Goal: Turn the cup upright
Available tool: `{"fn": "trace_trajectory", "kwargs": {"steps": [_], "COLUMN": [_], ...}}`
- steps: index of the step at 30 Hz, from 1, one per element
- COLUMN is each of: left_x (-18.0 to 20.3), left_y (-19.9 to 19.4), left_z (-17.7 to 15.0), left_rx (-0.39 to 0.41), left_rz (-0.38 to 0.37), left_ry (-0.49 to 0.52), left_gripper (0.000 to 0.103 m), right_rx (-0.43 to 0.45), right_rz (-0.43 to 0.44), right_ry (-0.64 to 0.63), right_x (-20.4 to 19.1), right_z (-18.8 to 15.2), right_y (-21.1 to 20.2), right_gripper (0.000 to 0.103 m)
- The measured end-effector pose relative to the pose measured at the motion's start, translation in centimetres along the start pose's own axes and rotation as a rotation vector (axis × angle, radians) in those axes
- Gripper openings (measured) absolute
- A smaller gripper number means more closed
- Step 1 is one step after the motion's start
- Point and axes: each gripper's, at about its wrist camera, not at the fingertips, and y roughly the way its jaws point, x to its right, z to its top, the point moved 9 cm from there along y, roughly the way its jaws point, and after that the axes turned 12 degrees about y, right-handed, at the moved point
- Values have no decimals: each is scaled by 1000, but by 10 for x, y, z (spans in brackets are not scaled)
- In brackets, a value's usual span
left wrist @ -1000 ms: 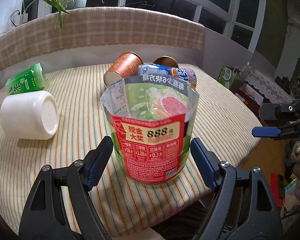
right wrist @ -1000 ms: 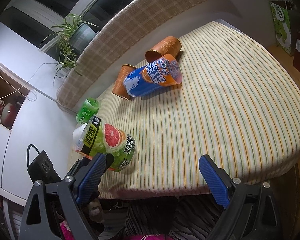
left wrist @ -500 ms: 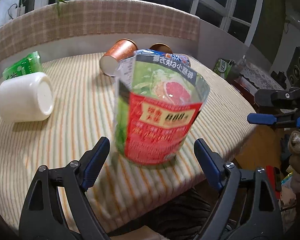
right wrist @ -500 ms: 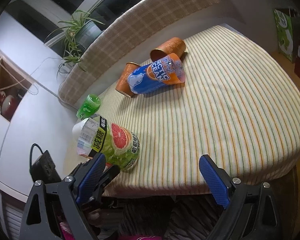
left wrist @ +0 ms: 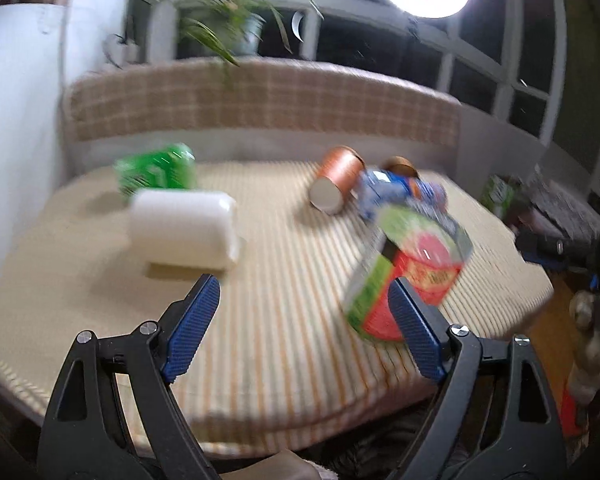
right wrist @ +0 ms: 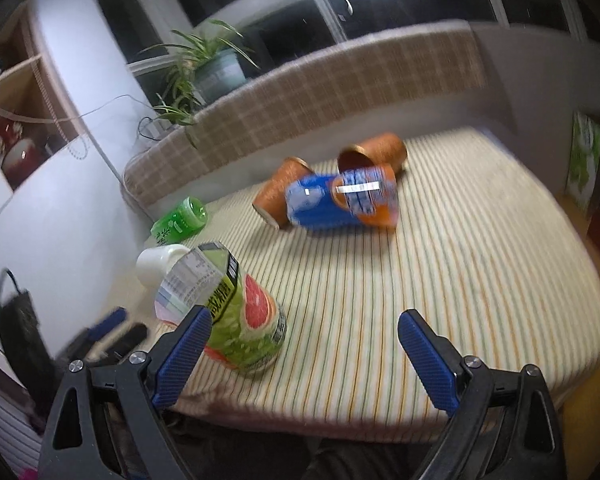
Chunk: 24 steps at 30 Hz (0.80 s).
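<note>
on my left wrist feed the left hand-held gripper [left wrist: 304, 312] is spread wide with nothing between its blue pads, hovering over the near edge of the striped surface [left wrist: 284, 292]. the whole view is smeared with motion blur. the green and red cup [left wrist: 404, 268] with the grapefruit print stands on its base near the front edge, off to the right, leaning in this view, and the right pad overlaps its lower side in the frame; i can't tell whether they touch. straight ahead of the left pad a white cup [left wrist: 184, 232] lies on its side, and behind it a green cup [left wrist: 156, 170] is also down. further back an orange cup [left wrist: 336, 184] lies with its open mouth toward me, next to a blue and orange cup [left wrist: 400, 194] on its side.

on my right wrist feed the right hand-held gripper [right wrist: 304, 352] is wide apart too and empty, over the front edge of the surface. the grapefruit cup [right wrist: 236, 312] sits just past the left pad, standing with its mouth up and tilted a little in the fisheye. the white cup [right wrist: 156, 260] peeks out behind it and the green cup [right wrist: 180, 220] lies beyond that. mid-surface, the blue and orange cup [right wrist: 340, 204] lies between two orange cups, one [right wrist: 278, 192] on its left and a second orange cup [right wrist: 374, 152] behind. the other hand-held gripper shows as a blur at the lower left.
</note>
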Motion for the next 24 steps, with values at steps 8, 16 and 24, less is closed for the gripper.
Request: {"fn": "trace_trajectory", "kwargs": {"steps": [8,16,24], "left_x": [-22,-23,-23], "left_y": [-39,-50,-53], "left_z": [44,56,55], "left_rx": [168,226,231], "left_rz": [159,191,198], "left_ry": [-23,-21,-23], "left_gripper": [89,103,103], "right_rx": [215,368,380], "right_rz": [-98,-144,-155], "right_ry": [-169,-196,-196], "right_x": [-24,-38,-36], "right_z": [15,28,23], "right_y": [-20,-37,-35], "right_gripper": [102,103,103]}}
